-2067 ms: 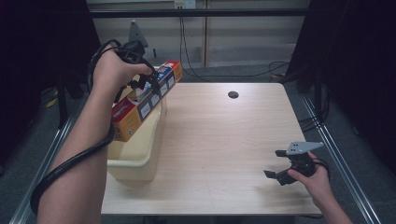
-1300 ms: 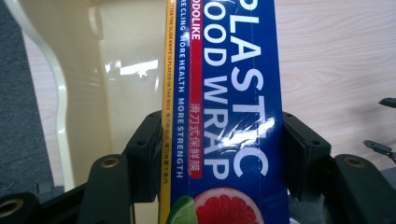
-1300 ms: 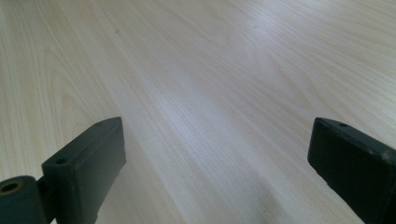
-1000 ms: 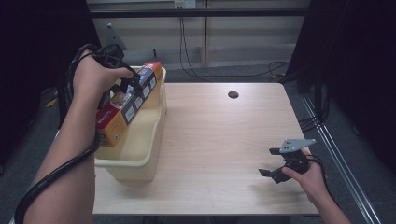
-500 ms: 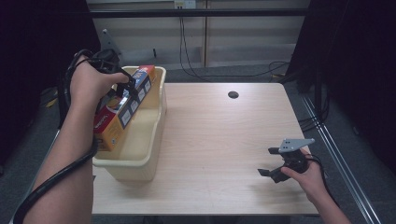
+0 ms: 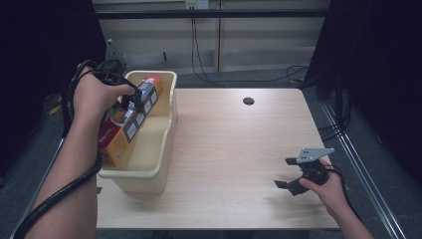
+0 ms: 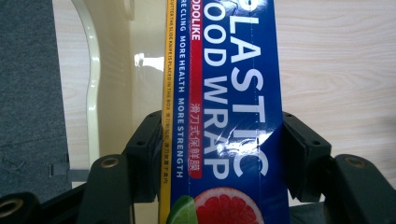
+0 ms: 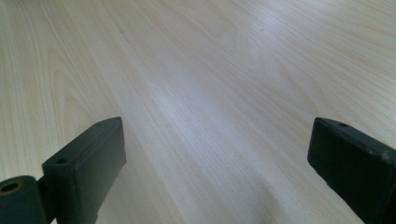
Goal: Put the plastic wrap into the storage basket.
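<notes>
Cream plastic frames the work: a long box of plastic food wrap (image 6: 125, 127) hangs slanted in the yellow tub (image 6: 161, 142) at the left edge of the wooden table (image 6: 234, 149), its lower end down inside the tub and its upper end near the far rim. The left gripper (image 6: 130, 102) is clenched on the box across its width; in the left gripper view both pads (image 7: 147, 154) press the blue carton (image 7: 224, 116), whose skin creases slightly at the bite. The right gripper (image 6: 284, 174) rests well apart from the tub, low over bare wood near the table's front right, its jaws spread with nothing between them.

The step in hand appears to be laying the box down in the tub. Done well, that likely means lowering the raised end along the tub's length until the carton lies flat on the floor, keeping it off the near wall, and only then easing the pinch. Letting go early could drop the box or tip it against the rim.
</notes>
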`<state>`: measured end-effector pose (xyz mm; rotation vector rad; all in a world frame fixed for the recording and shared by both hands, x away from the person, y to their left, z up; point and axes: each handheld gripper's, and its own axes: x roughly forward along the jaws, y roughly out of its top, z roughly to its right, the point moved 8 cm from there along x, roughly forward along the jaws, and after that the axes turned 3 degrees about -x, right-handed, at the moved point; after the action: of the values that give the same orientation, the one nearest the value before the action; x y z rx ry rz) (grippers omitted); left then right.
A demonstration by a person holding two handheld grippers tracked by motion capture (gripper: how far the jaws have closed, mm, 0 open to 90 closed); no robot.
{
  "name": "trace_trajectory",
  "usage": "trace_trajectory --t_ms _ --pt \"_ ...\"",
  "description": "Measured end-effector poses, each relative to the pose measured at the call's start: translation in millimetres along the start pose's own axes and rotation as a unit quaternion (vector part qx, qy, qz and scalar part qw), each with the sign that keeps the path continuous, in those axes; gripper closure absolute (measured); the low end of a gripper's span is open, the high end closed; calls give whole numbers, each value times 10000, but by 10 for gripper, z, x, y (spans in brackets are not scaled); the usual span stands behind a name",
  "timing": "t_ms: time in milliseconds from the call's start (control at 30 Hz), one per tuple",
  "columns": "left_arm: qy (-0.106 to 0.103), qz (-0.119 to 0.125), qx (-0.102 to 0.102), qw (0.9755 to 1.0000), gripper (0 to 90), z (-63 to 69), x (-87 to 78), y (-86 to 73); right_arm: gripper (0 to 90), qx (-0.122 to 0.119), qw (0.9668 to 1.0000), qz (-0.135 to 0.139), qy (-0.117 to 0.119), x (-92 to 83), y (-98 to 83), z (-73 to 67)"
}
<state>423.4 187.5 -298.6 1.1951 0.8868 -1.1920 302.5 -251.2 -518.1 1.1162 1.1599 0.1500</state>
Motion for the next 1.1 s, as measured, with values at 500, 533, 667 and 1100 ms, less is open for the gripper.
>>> trace_trajectory --t_ms 500,533,667,1100 --pt "-22 -139 22 9999 406 -27 152 -50 40 -32 10000 -10 45 8 0 -9" --pt "-26 -116 -14 9999 406 -26 165 -53 39 -30 10000 -14 47 8 -1 -10" --pt "-15 -140 16 9999 406 -51 193 -72 39 -32 10000 -13 31 12 0 -10" --pt "-31 -215 -69 9997 405 -82 277 -131 40 -22 10000 -26 44 17 -4 -17"
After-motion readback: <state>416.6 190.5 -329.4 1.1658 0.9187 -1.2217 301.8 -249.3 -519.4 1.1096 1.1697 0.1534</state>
